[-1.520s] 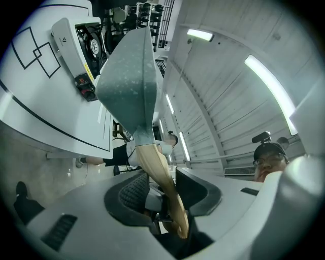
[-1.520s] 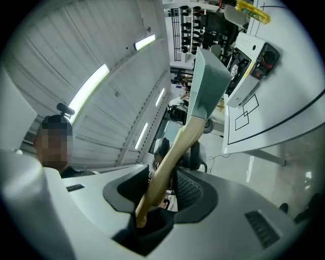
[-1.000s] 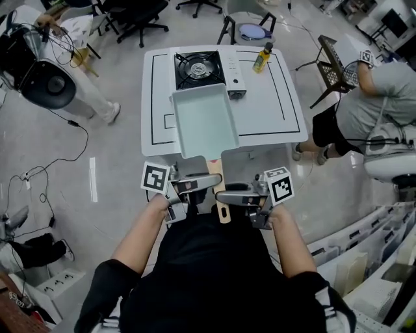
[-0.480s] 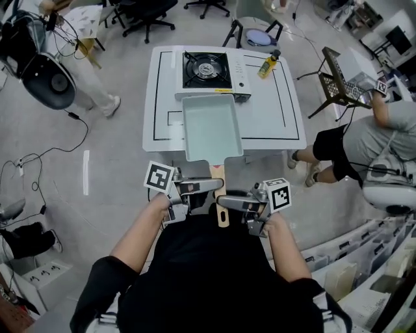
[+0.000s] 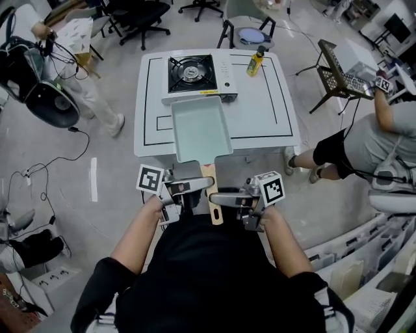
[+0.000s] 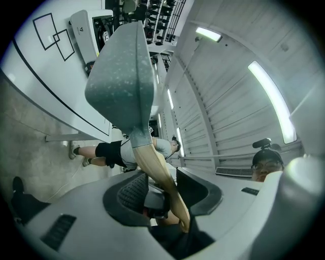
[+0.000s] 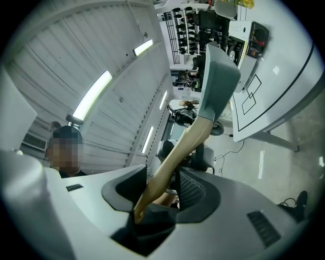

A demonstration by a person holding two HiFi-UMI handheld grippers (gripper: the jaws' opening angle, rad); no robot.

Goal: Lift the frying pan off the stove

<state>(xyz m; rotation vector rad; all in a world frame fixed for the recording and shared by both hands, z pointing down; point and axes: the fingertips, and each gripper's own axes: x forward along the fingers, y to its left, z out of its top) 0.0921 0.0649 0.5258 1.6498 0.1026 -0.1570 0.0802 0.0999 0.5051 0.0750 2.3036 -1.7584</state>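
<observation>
The frying pan (image 5: 200,127) is rectangular and pale green, with a wooden handle (image 5: 210,195). It hangs level over the near part of the white table (image 5: 273,107), just in front of the portable gas stove (image 5: 194,73), whose burner is bare. My left gripper (image 5: 204,184) and right gripper (image 5: 217,198) are both shut on the handle from opposite sides. In the left gripper view the pan's grey underside (image 6: 122,76) rises above my left gripper (image 6: 160,190). In the right gripper view the pan (image 7: 218,76) stands edge-on beyond my right gripper (image 7: 162,195).
A yellow bottle (image 5: 254,62) stands on the table right of the stove. A stool (image 5: 251,31) and office chairs (image 5: 140,13) are behind the table. One person (image 5: 81,84) stands at the left, another (image 5: 364,130) bends at the right. Shelving (image 5: 370,260) is at lower right.
The pan stays held in both grippers. Its far edge overlapped the stove's front a second ago and now sits just in front of it. The head view has shifted slightly.
</observation>
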